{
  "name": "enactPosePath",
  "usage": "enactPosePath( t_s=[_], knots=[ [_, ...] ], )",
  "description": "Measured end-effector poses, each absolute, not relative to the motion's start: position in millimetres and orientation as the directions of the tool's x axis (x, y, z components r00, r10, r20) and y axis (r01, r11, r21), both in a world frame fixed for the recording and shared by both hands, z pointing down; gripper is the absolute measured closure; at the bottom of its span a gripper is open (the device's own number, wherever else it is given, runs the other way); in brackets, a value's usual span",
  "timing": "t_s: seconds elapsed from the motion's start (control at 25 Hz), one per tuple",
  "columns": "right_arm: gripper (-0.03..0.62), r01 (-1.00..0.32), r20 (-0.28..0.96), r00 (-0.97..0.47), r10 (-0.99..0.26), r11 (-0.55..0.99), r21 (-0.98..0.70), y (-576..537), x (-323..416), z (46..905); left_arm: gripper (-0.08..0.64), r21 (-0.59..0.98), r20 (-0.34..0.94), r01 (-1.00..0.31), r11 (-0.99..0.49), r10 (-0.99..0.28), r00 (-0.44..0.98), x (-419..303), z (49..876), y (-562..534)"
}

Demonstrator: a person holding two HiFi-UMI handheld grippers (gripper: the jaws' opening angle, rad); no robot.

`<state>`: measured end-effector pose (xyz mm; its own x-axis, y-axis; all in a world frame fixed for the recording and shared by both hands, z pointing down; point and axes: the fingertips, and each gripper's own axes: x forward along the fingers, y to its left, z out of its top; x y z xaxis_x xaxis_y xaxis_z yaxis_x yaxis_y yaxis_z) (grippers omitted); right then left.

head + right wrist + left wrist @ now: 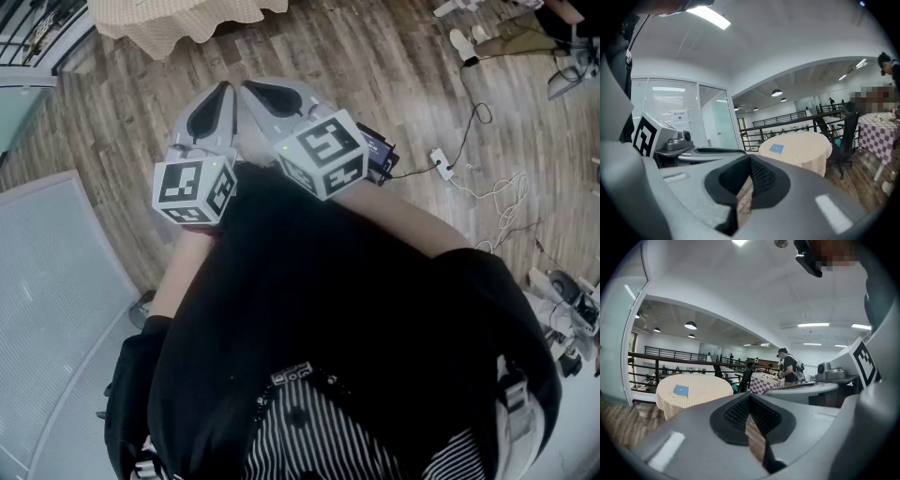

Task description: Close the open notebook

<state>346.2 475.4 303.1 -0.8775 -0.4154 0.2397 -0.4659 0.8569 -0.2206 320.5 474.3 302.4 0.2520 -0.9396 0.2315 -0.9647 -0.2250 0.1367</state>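
Wood-plank floor (394,84) fills my head view, with white cables (502,202) and a power strip (439,159) trailing at the right. I hold the left gripper (223,91) and right gripper (251,89) close together in front of my chest, tips nearly meeting. Their cubes carry black-and-white square markers and no readable lettering.

Through the left gripper view the jaws are clenched together with nothing between them. Far beyond them stands a round table (701,380) under a beige checked cloth, and the blue notebook (680,391) lies flat on it, well apart from both grippers. I cannot tell from here whether it lies open. A dark railing (670,357) runs behind, and a person (790,367) stands at a purple-checked table (764,379).

Through the right gripper view those jaws are also pressed together and empty. The same table and notebook show in the distance. A paper notice (678,115) hangs on the glass wall, its writing too small to read.
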Motion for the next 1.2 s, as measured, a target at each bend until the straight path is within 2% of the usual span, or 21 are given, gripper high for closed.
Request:
enactPosePath(
  t_s=[0.28,0.56,1.2],
  knots=[
    [0.592,-0.443,0.237,-0.889,-0.391,0.865,-0.235,480,348,305,0.565,0.025,0.235,-0.974,-0.227,-0.945,0.226,329,298,477],
    [0.592,-0.407,0.174,-0.912,-0.372,0.876,-0.258,485,341,298,0.558,0.073,0.228,-0.974,-0.213,-0.947,0.225,321,302,482],
    [0.591,-0.429,0.128,-0.903,-0.410,0.873,-0.231,482,342,289,0.558,0.088,0.201,-0.975,-0.206,-0.955,0.220,319,299,477]
  ],
)
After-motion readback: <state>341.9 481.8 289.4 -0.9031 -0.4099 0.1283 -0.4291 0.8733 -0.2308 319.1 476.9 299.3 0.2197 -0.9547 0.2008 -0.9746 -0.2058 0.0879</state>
